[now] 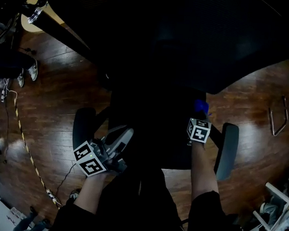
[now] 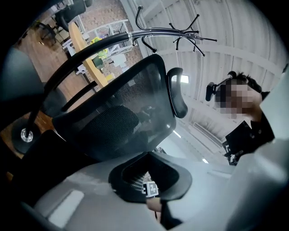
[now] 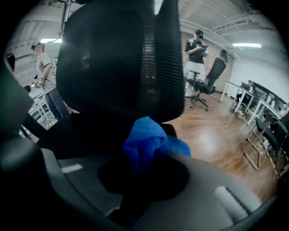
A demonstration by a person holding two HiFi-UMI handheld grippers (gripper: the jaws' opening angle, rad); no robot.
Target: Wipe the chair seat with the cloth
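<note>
Cloth (image 3: 146, 135): blue, bunched, and pinched in the right claw (image 3: 149, 158), whose jaws are closed on it with a fold sticking out past the tips. From the head view the wad (image 1: 201, 107) sits at about 2 o'clock on the chair seat (image 1: 148, 132), just inside the right armrest (image 1: 229, 149). A grip with that much cloth free beyond the jaws reads as chosen so fabric, not plastic, meets the seat. Whether the cloth touches the seat I cannot tell, since the seat is black and in shadow. The right claw points toward the mesh chair back (image 3: 117, 58), low over the seat. The left claw (image 1: 123, 135) has its jaws together with nothing between them and sits at about 8 o'clock off the seat, near the left armrest (image 1: 83, 125). It is tilted up at the chair back, so it looks parked clear of the wiping path rather than steadying anything. The seat shows no mark or sheen to say how much of it has been wiped. Wood floor (image 1: 61, 101) lies around the chair.
</note>
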